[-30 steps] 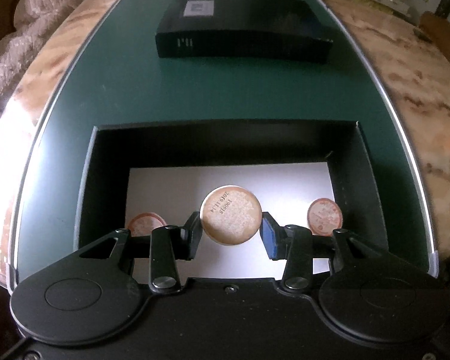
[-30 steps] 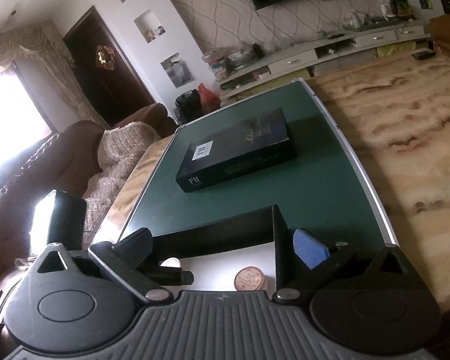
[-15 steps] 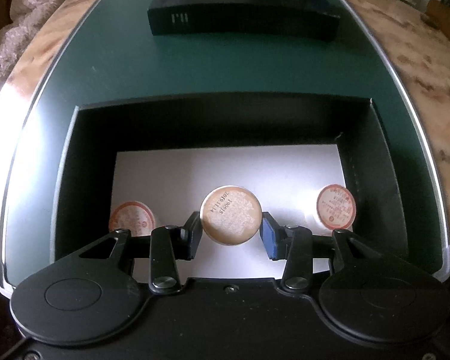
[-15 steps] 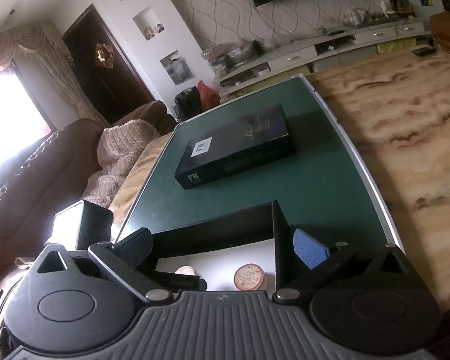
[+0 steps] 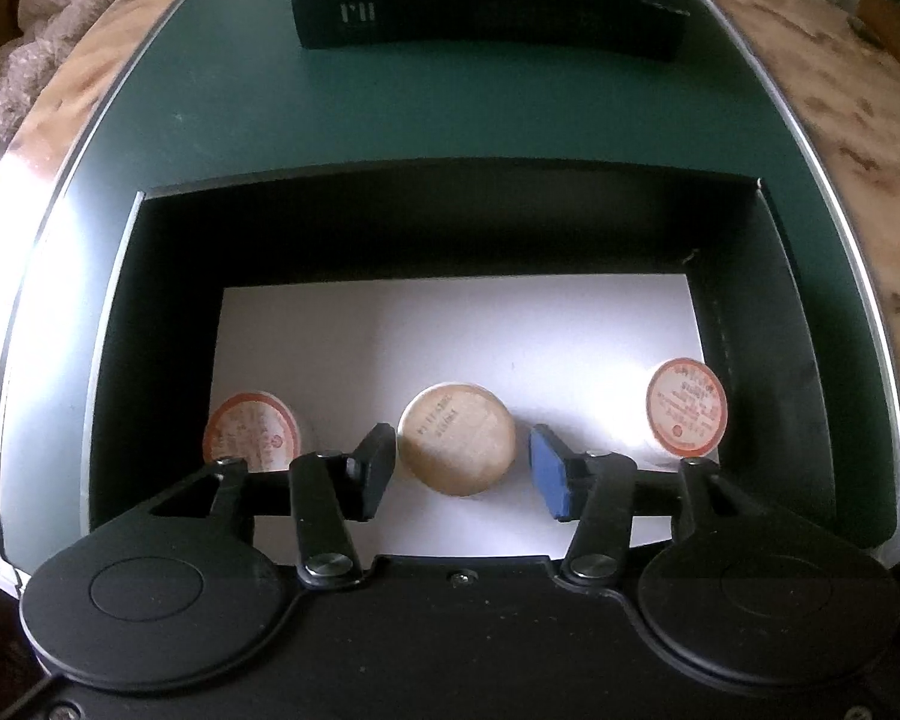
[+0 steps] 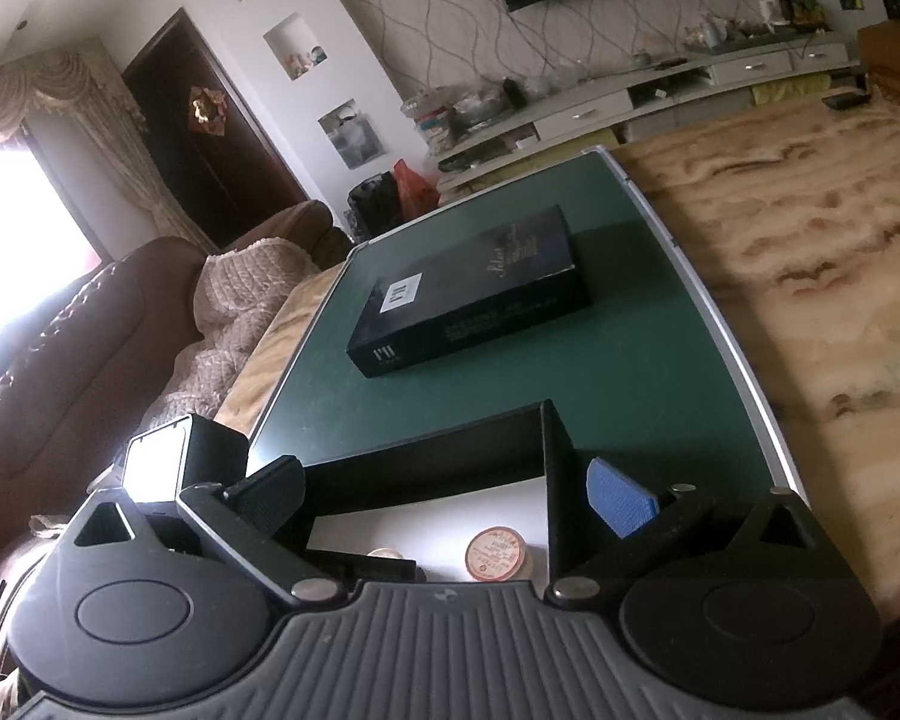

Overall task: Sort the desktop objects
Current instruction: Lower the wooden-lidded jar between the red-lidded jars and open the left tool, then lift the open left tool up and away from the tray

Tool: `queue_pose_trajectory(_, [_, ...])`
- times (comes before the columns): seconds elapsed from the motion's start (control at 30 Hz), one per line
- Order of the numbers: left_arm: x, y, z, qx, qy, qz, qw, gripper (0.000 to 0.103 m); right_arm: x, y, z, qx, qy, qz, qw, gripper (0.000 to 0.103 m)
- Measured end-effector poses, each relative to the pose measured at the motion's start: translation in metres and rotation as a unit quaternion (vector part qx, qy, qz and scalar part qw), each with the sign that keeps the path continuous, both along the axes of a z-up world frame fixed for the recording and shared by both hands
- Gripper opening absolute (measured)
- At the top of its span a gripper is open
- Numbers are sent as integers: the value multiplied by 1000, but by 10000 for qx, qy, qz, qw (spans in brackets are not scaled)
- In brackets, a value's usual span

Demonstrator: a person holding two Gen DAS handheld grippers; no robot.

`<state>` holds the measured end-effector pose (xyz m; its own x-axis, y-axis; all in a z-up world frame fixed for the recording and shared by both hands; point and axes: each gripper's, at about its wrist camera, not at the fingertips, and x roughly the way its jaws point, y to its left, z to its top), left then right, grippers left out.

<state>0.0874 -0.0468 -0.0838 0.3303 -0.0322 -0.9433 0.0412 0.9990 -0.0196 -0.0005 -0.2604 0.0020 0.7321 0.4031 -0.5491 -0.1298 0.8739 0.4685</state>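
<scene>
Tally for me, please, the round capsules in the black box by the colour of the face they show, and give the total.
Red-printed face: 2, the left capsule and the right capsule.
Plain tan face: 1, the middle capsule, between the fingers of the left gripper.
Total: 3, all in the black box.

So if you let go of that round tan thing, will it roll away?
Probably not. The round tan puck looks short with broad flat faces, so it should settle flat on the box's white floor. On its edge, it might roll. It looks stiff and light.
</scene>
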Motion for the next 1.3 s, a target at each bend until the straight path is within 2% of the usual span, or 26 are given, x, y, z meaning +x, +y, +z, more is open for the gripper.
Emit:
queue_pose_trajectory(0.13, [-3, 1, 9, -30, -113, -29, 9999, 55, 0, 1, 1, -21, 2, 13, 10000, 103])
queue_pose_trajectory(0.37, [-24, 21, 51, -100, -635, 12, 9979, 59, 4, 13, 6, -297, -4, 81, 9995, 103])
queue_pose_trajectory(0.53, [-56, 45, 80, -122, -1081, 178, 9939, 67, 3, 38, 13, -713, 33, 212, 9972, 103])
queue_pose_trajectory(0.63, [-75, 55, 88, -39, -1267, 259, 9916, 68, -3, 62, 17, -1126, 40, 296, 9932, 103])
queue_pose_trajectory(0.8, [-102, 77, 84, -25, -1290, 624, 9897, 68, -18, 96, 20, -1538, 35, 397, 9873, 103])
queue_pose_trajectory(0.93, [-113, 89, 73, 70, -1196, 890, 9888, 67, -24, 108, 7, -1694, 286, 383, 9844, 103])
queue_pose_trajectory(1.03, [-121, 85, 77, 297, -1390, 846, 9862, 67, -26, 110, 4, -1832, 371, 328, 9818, 103])
queue_pose_trajectory(1.3, [-126, 73, 59, 147, -1122, 614, 9917, 67, -14, 109, -14, -1963, 829, 293, 9766, 103])
